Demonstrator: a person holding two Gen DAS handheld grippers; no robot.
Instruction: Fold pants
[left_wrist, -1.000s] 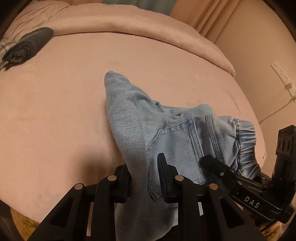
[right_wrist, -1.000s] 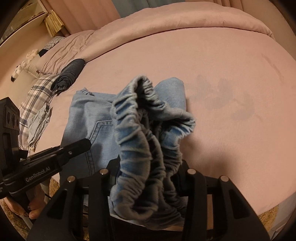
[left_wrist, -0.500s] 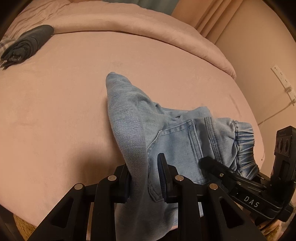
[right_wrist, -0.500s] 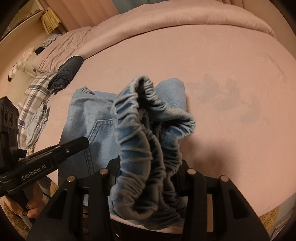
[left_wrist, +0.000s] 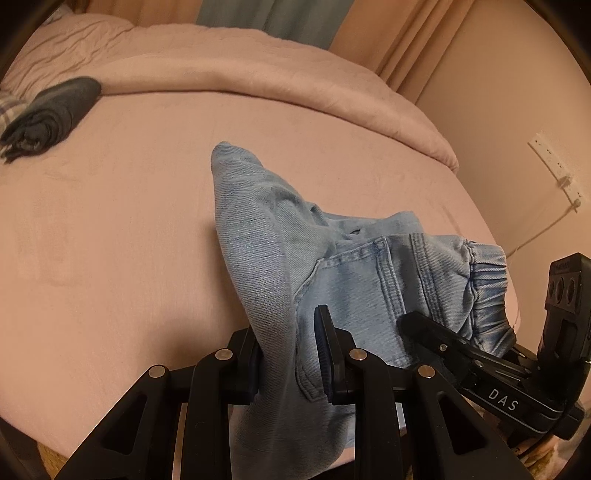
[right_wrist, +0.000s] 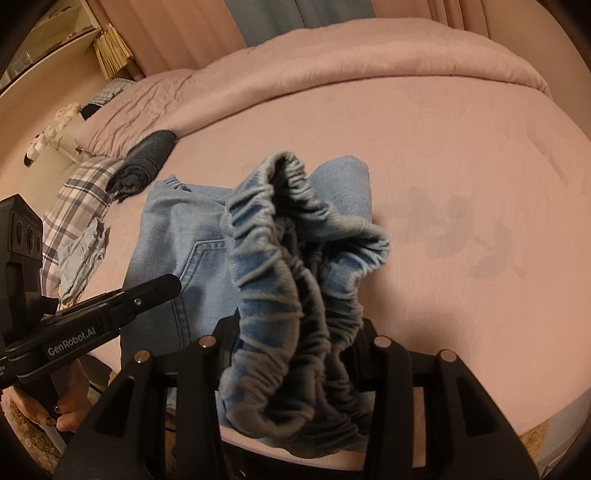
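the jeans lie on the near edge of the pink bed. left claw pinches a denim fold; right claw pinches the bunched elastic waistband, lifted up.

You have one pair of light-blue jeans at 6 o'clock, one dark rolled garment at 10, one plaid cloth, two hand-held grippers.

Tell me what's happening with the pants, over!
Left gripper shut on light blue denim pants, at a fold. Right gripper shut on their elastic waistband. Rolled dark grey garment lies apart, not blocking.
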